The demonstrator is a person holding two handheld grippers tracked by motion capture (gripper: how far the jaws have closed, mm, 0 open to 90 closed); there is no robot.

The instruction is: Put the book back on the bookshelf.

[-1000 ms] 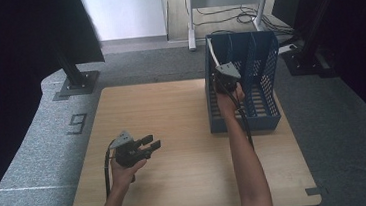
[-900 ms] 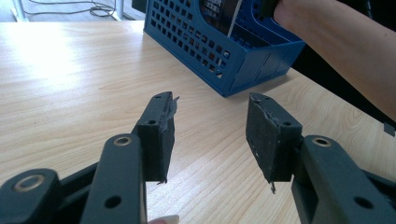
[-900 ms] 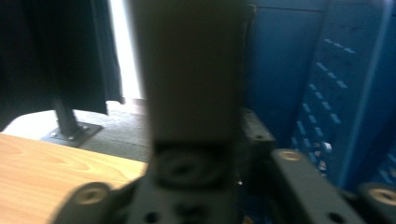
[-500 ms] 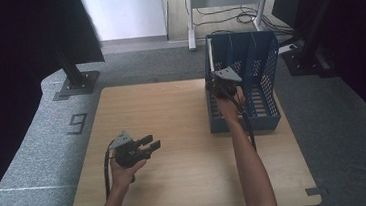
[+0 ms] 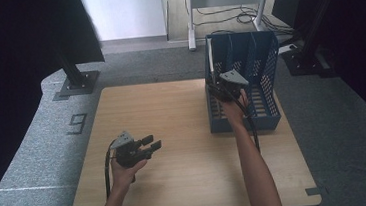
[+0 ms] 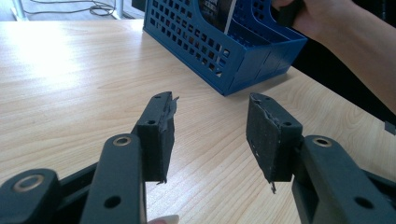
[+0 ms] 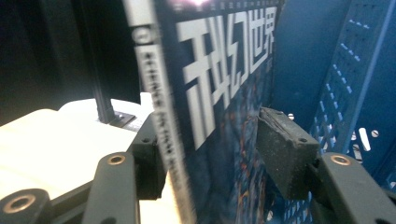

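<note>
right gripper (image 5: 221, 85) jaws just opening, apart around upright book (image 7: 210, 116), right pad off the cover, book standing in left slot of blue file rack (image 5: 267, 118) at table (image 5: 171, 104) right rear, left gripper (image 5: 149, 145) jaws apart, empty, low over table front left

1. Left gripper (image 6: 212, 135): black jaws with worn, chipped dark pads and brass-ringed pivots behind them.
2. Right gripper (image 7: 210, 154): matching black jaws; grey three-cornered plate topside, black cable trailing behind.
3. Forearms bare, sleeveless.
</note>
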